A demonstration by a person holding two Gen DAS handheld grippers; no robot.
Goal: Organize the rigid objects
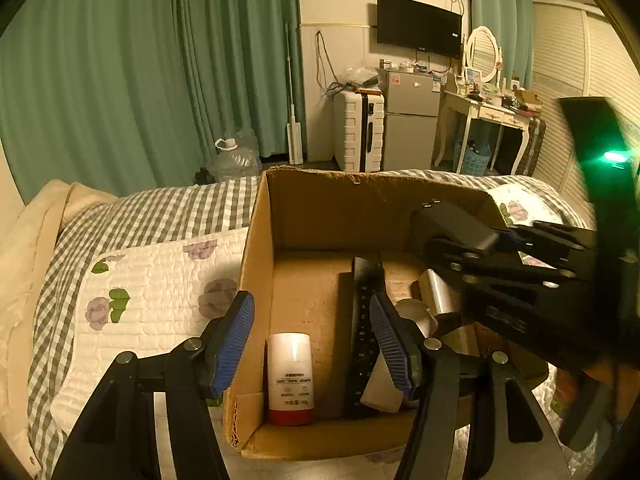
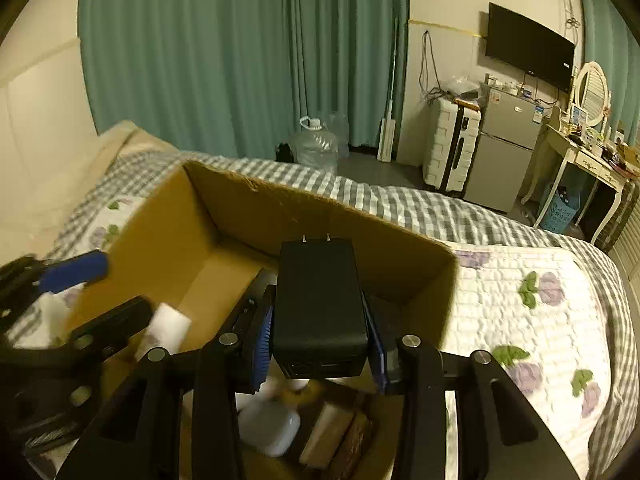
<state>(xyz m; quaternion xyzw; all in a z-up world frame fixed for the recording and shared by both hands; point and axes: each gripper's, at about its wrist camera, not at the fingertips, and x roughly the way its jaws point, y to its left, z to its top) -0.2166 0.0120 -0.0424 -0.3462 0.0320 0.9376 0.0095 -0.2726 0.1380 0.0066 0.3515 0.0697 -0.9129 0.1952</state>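
An open cardboard box (image 1: 320,196) (image 2: 248,204) sits on the bed. Inside it lie a white bottle with a red cap (image 1: 289,378), a black remote (image 1: 362,328) and a metal cylinder (image 1: 438,292). My left gripper (image 1: 312,344) is open and empty over the box's near left corner. My right gripper (image 2: 318,344) is shut on a black power adapter (image 2: 318,304) with its two prongs pointing forward, held above the box interior. The adapter (image 1: 456,224) and right gripper also show at the right of the left wrist view.
The bed has a checked sheet (image 1: 160,216) and a floral quilt (image 2: 520,320). Beyond it stand green curtains (image 1: 120,60), a water jug (image 2: 316,148), a white suitcase (image 1: 358,132), a small fridge (image 1: 410,120) and a dressing table (image 1: 488,116).
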